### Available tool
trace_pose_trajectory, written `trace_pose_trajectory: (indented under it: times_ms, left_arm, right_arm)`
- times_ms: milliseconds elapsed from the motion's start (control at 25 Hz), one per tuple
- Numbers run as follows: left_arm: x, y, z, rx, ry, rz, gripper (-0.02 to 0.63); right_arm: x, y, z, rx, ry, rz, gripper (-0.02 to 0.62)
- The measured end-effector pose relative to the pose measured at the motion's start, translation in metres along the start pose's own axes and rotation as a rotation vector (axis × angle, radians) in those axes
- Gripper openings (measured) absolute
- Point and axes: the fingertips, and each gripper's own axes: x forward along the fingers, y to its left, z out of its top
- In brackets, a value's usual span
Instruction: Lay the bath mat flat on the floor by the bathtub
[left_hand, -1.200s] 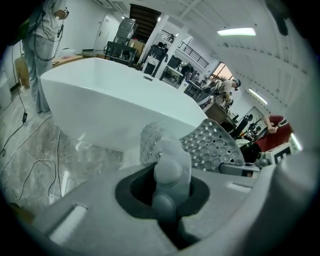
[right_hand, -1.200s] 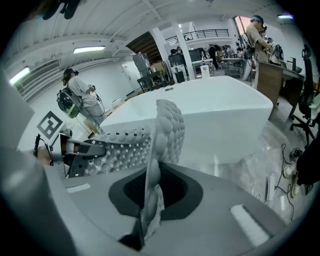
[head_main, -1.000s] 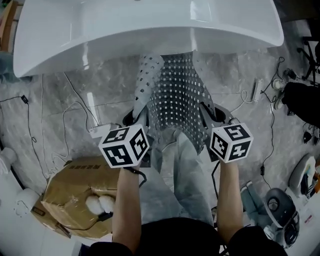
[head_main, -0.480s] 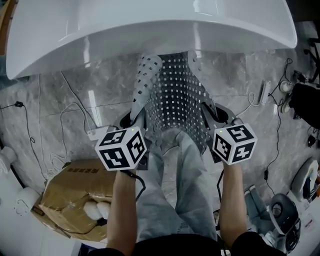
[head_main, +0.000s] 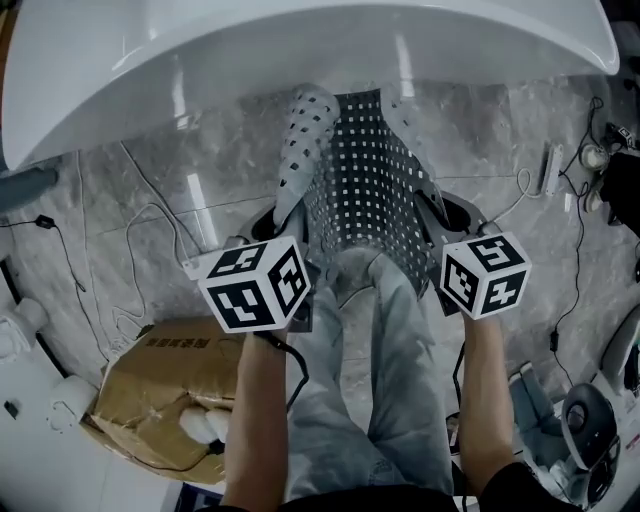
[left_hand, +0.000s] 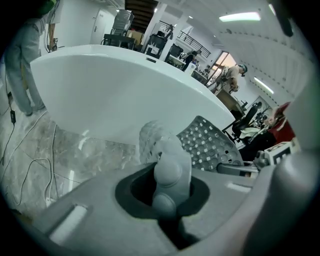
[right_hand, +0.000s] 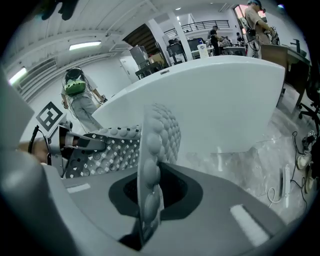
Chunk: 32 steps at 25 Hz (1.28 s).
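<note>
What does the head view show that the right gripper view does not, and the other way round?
Only the head view: the cardboard box, the person's legs and the marker cube on the right tool. Only the right gripper view: that tool's jaws shut on the edge of the bath mat, and a standing person far behind. Both: the mat, the white bathtub, the marble floor.

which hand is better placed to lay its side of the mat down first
Right, probably. The right tongs and left tongs each grip a near corner of the mat, but its right side hangs flatter; its left edge curls over widely.
</note>
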Motion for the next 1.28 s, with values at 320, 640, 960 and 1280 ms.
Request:
trace_pose_trajectory:
  times_ms: [320,640,960,1280]
  left_arm:
    - [0.040,0.005,-0.008,0.028,0.020,-0.001,0.020]
    - [0.072,0.009,-0.009,0.100,0.054,-0.003,0.020]
    - [0.109,0.019,-0.013,0.175,0.082,0.015,0.020]
    - [0.145,0.029,-0.020,0.183,0.101,0.022,0.020]
  right_arm:
    - [0.026,-0.035,-0.013,-0.121,0.051,-0.011,0.023]
    - [0.050,-0.056,-0.025,-0.136,0.087,-0.014,0.023]
    - [0.081,-0.074,-0.033,-0.166,0.109,-0.020,0.023]
    - [0.110,-0.104,-0.040,-0.168,0.120,-0.040,0.023]
